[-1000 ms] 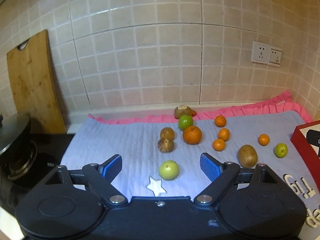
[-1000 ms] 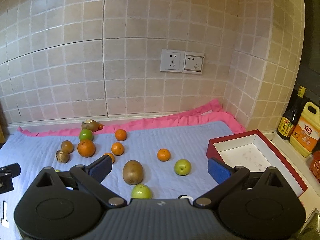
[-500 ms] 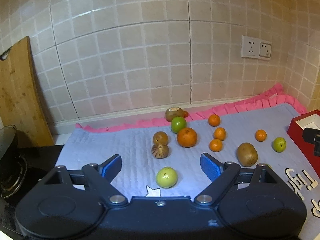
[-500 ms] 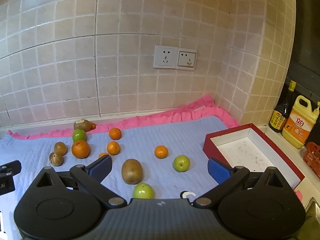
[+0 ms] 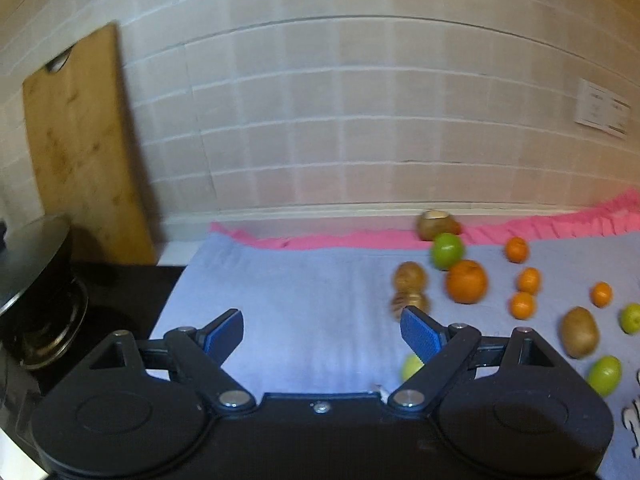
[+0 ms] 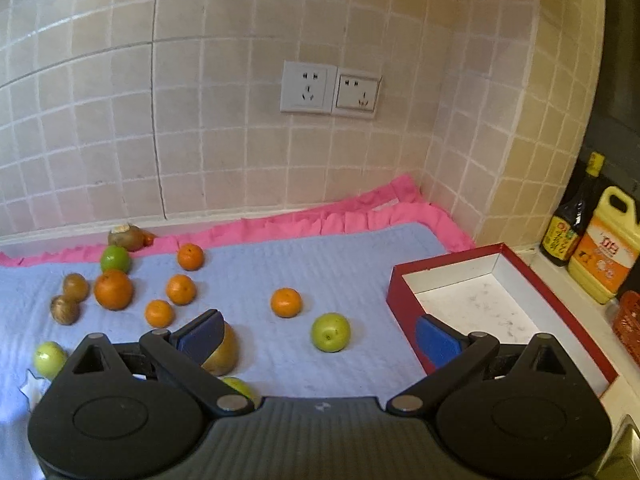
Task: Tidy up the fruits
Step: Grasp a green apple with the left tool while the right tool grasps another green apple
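Right wrist view: both grippers (image 6: 316,334) (image 5: 322,334) spread and empty, green apple (image 6: 331,332) ahead beside the empty box (image 6: 568,312); probably firm, smooth, roll-prone, best pinched across its middle.

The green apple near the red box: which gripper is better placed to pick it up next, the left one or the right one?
Probably the right. The right gripper is open, the green apple lies between its fingers, and the red box is beside it. The left gripper is open over bare mat, fruit off to its right.
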Tool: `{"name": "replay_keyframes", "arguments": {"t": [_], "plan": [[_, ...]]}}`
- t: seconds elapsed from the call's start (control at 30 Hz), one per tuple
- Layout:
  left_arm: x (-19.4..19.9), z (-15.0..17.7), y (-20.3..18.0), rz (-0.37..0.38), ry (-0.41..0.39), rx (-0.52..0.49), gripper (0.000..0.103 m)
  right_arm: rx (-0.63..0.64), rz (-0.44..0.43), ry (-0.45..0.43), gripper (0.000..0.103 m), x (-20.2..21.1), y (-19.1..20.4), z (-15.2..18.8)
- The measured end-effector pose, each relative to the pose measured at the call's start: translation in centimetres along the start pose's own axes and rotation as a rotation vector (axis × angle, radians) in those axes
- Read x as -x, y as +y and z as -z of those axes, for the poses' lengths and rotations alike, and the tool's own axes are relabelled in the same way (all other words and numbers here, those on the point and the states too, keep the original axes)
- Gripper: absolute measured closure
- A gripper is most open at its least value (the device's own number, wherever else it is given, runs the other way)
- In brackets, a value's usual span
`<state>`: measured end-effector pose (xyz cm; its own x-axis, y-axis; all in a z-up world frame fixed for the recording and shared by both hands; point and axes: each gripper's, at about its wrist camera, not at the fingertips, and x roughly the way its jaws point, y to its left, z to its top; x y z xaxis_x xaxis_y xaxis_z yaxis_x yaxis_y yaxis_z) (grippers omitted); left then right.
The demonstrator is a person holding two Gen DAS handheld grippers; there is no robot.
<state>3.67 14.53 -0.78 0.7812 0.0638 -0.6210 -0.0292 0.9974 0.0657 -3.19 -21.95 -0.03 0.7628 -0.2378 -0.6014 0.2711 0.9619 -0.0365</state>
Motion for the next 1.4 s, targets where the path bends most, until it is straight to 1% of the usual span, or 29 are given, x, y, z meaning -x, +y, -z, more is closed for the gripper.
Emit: {"name": "replay_keyframes", "arguments": {"t": [0.07, 0.13, 0.23, 0.33, 0.37, 0.43, 0.53, 0.67, 0.7, 0.73, 0.77, 0.83, 0.93, 0.97, 1.0, 1.03, 1.17, 1.27, 1.4], "plan": [[-1.0, 0.4, 0.6, 0.03, 0.023, 0.009, 0.001, 0.0, -0.035, 0.029, 0.0, -1.6, -0.6, 0.5], [-2.1, 0.9, 0.2, 0.057, 0.046, -0.002, 0.001, -0.015, -0.066, 0.049, 0.0, -2.9, -1.2, 1.2], [-3.9, 2.1, -2.2, 0.105, 0.096, -0.051, 0.001, -0.023, -0.114, 0.097, 0.0, -4.8, -1.4, 2.3], [-6.0, 3.0, -5.1, 0.124, 0.13, -0.107, 0.001, 0.012, -0.161, 0.133, 0.0, -6.0, -0.5, 3.5], [-6.7, 3.2, -5.8, 0.131, 0.145, -0.119, 0.002, 0.024, -0.181, 0.148, 0.002, -6.3, -0.1, 3.9], [-8.0, 3.6, -7.0, 0.152, 0.168, -0.128, 0.002, 0.036, -0.22, 0.186, 0.011, -7.3, 0.9, 4.4], [-9.5, 3.8, -8.1, 0.162, 0.189, -0.142, 0.002, 0.043, -0.277, 0.207, 0.013, -8.2, 2.2, 4.6], [-10.5, 3.9, -8.9, 0.167, 0.21, -0.162, 0.003, 0.126, -0.271, 0.239, 0.02, -9.3, 4.5, 4.8], [-10.8, 3.9, -9.0, 0.168, 0.219, -0.165, 0.004, 0.132, -0.277, 0.245, 0.023, -9.6, 4.8, 4.9], [-11.1, 4.1, -9.2, 0.171, 0.226, -0.167, 0.013, 0.132, -0.286, 0.254, 0.027, -9.9, 4.9, 4.9], [-11.3, 4.2, -9.4, 0.176, 0.237, -0.171, 0.021, 0.132, -0.298, 0.264, 0.03, -10.3, 5.1, 4.9], [-11.9, 4.3, -9.7, 0.183, 0.261, -0.176, 0.027, 0.135, -0.293, 0.288, 0.039, -11.1, 5.3, 5.0], [-12.3, 4.7, -9.8, 0.178, 0.272, -0.18, 0.031, 0.103, -0.319, 0.313, 0.045, -12.0, 5.0, 5.4], [-12.4, 4.7, -9.8, 0.173, 0.271, -0.184, 0.035, 0.095, -0.325, 0.318, 0.047, -12.2, 5.0, 5.4], [-12.5, 4.7, -9.8, 0.167, 0.273, -0.186, 0.038, 0.089, -0.329, 0.319, 0.052, -12.3, 4.9, 5.5], [-12.5, 4.7, -9.8, 0.157, 0.273, -0.188, 0.045, 0.084, -0.336, 0.317, 0.052, -12.4, 4.9, 5.5], [-12.6, 4.6, -9.7, 0.152, 0.264, -0.185, 0.045, 0.083, -0.346, 0.305, 0.052, -12.3, 4.7, 5.5], [-12.1, 4.6, -9.9, 0.146, 0.251, -0.193, 0.045, 0.041, -0.366, 0.305, 0.052, -12.2, 4.0, 5.5], [-10.6, 3.8, -10.7, 0.167, 0.199, -0.214, 0.045, 0.015, -0.362, 0.275, 0.052, -11.0, 2.9, 4.7]]}}
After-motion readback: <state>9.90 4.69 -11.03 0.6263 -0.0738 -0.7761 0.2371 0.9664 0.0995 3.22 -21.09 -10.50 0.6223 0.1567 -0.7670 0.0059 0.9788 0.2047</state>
